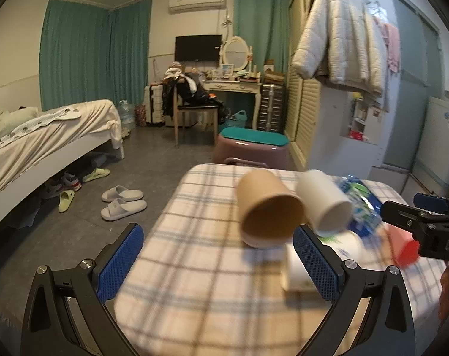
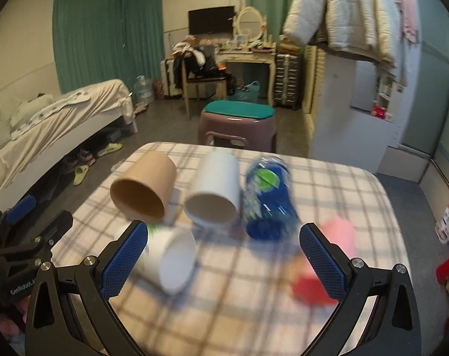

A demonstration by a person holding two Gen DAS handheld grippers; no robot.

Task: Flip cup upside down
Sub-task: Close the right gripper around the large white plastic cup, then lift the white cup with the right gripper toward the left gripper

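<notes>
Several paper cups lie on their sides on a plaid-covered table [image 1: 194, 281], mouths toward me: a brown cup [image 1: 267, 207] [image 2: 144, 188], a white cup [image 1: 324, 203] [image 2: 214, 192], a blue printed cup [image 2: 267, 198] [image 1: 358, 204], a white cup with green print [image 2: 171, 259] [image 1: 298, 264] and a pink-red cup [image 2: 322, 261] [image 1: 404, 247]. My left gripper [image 1: 218, 267] is open and empty, short of the brown cup. My right gripper [image 2: 224, 258] is open and empty above the table in front of the cups; it also shows at the right edge of the left wrist view [image 1: 423, 222]. Both views are blurred.
A pink stool with a teal cushion [image 1: 252, 148] stands just beyond the table. A bed [image 1: 46, 142] is at the left with slippers [image 1: 122, 201] on the floor. A white cabinet [image 2: 355, 130] with a hanging jacket stands at the right.
</notes>
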